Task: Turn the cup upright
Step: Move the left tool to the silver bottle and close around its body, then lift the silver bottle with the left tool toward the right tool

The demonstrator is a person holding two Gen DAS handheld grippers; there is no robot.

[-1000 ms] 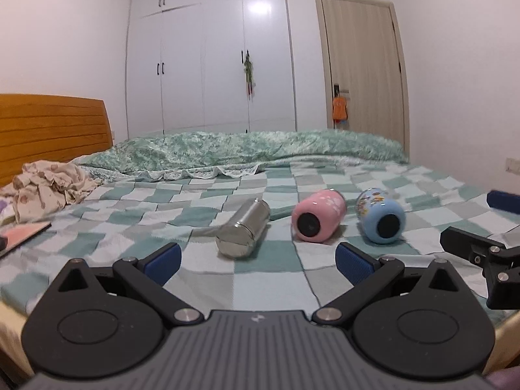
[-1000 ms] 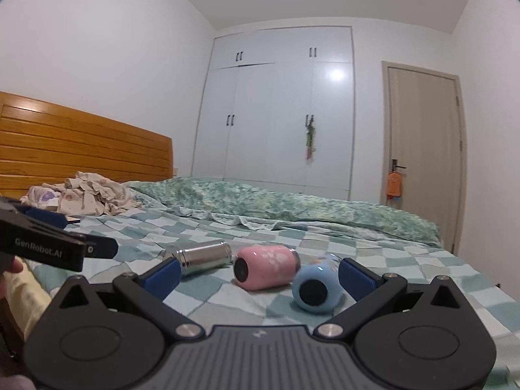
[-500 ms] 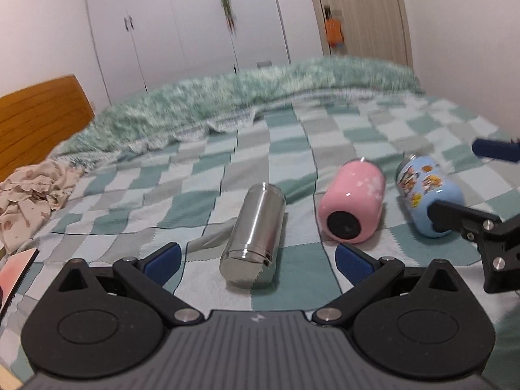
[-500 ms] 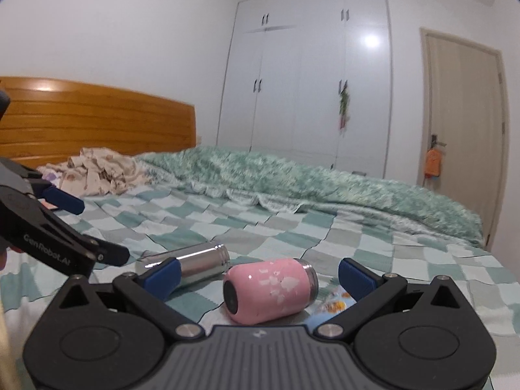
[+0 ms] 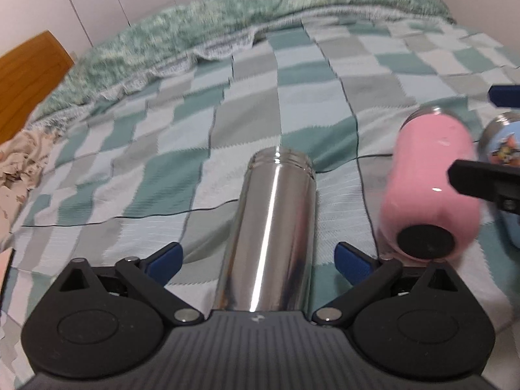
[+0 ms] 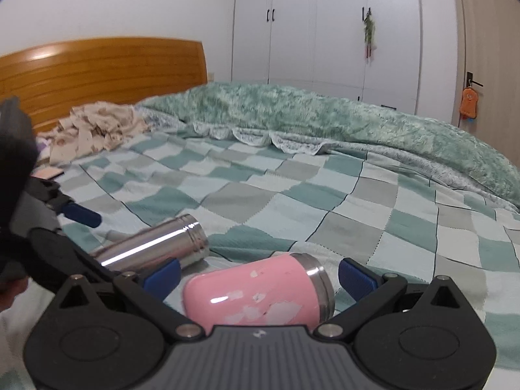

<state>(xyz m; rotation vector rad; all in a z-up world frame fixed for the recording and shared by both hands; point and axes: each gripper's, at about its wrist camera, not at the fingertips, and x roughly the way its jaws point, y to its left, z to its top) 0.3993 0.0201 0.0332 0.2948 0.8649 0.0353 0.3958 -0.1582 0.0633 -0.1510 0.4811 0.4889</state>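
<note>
Steel, pink [image 6: 256,292] and blue cartoon-printed cups [image 5: 500,149] all lie flat on the checked bedspread [image 5: 292,74]: nothing is upright yet, with the left gripper's [image 5: 258,260] fingers spread around the shiny cylindrical steel cup [image 5: 273,227] at 12 o'clock and the right gripper's [image 6: 258,276] fingers spread around the pink one.

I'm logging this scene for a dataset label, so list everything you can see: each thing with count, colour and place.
Steel cup: 1, silver, lying on the bedspread between the left gripper's fingers.
Pink cup: 1, pink, lying between the right gripper's fingers.
Cartoon cup: 1, light blue, lying beyond the pink cup, partly hidden.
Bedspread: 1, green-grey checks, over the bed.
Duvet: 1, green, bunched along the far side.
Crumpled cloth: 1, beige, by the headboard.
Headboard: 1, orange-brown wood.
Wardrobe: 1, white, far wall.
Door: 1, pale wood, right.
Left gripper: 1, black, blue pads, open.
Right gripper: 1, same, open.
</note>
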